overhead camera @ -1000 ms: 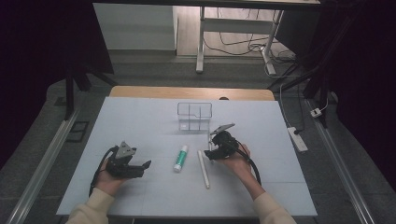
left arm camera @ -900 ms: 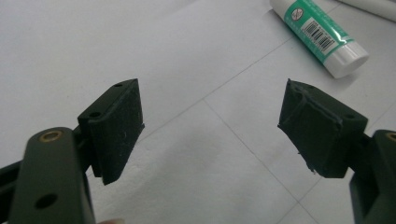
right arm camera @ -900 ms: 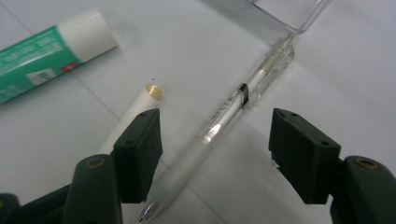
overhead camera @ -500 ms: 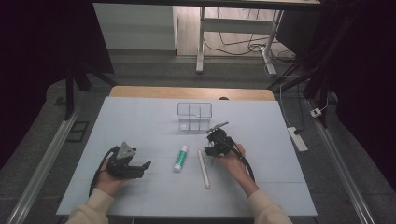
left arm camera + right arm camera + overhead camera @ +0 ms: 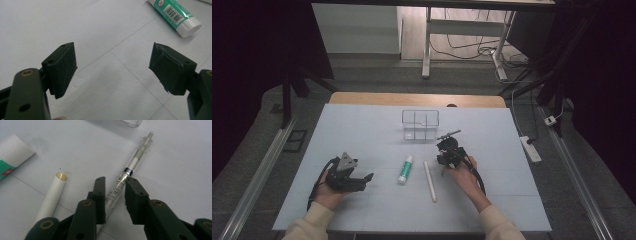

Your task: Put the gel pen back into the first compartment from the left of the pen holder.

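A clear pen [image 5: 130, 170] with a barcode label lies on the white table, and my right gripper [image 5: 115, 180] stands over it with one jaw on each side. The jaws are open by a narrow gap, wider than the pen. In the high view, my right gripper [image 5: 447, 157] is right of centre, just in front of a clear organiser [image 5: 420, 124]. A green and white tube [image 5: 405, 169] and a white stick [image 5: 429, 180] lie left of it. My left gripper [image 5: 362, 179] rests open at the front left, and its jaws [image 5: 112, 57] hold nothing.
The tube's white cap [image 5: 190, 25] lies beyond the left gripper's jaws. The stick's open end [image 5: 61, 176] is close to the left of the right gripper. A power strip [image 5: 531, 149] sits off the table's right edge.
The right hand has shifted slightly left and turned, settling the gripper over the pen. The left gripper has not moved.
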